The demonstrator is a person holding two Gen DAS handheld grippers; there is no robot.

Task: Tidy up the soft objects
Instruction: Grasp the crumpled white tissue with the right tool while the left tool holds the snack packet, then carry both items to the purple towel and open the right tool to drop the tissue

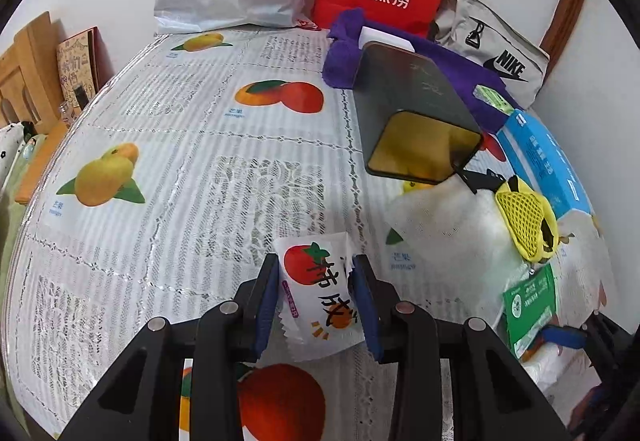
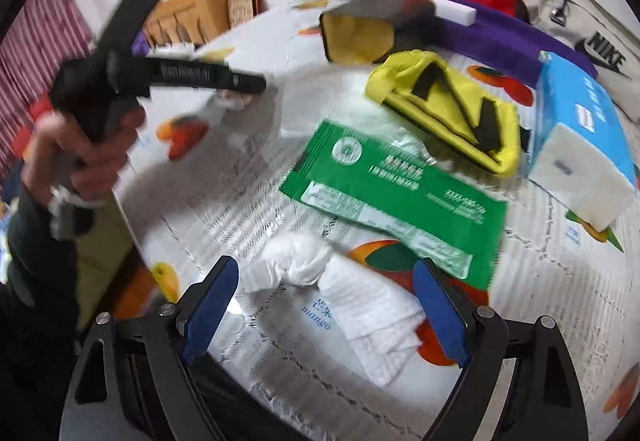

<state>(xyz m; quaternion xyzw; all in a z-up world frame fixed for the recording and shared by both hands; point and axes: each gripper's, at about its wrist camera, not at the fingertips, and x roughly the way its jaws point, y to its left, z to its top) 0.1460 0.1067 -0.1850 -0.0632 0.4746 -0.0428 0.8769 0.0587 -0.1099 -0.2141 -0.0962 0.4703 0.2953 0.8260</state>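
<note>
The left hand-held gripper (image 1: 316,301) pinches a small white sachet printed with a red persimmon (image 1: 320,293) between its pads. The right hand-held gripper (image 2: 324,313), spread wide, hovers over a crumpled white cloth (image 2: 344,289) directly ahead; close squarely on its bunched knot to avoid snagging the surface's lace cover (image 2: 304,369).

The surface (image 2: 248,177) has a lacy fruit-print cover. Around the green packet (image 2: 396,193): yellow pouch (image 2: 448,109) behind, white cloth (image 2: 360,313) in front, blue tissue box (image 2: 580,137) right.
</note>
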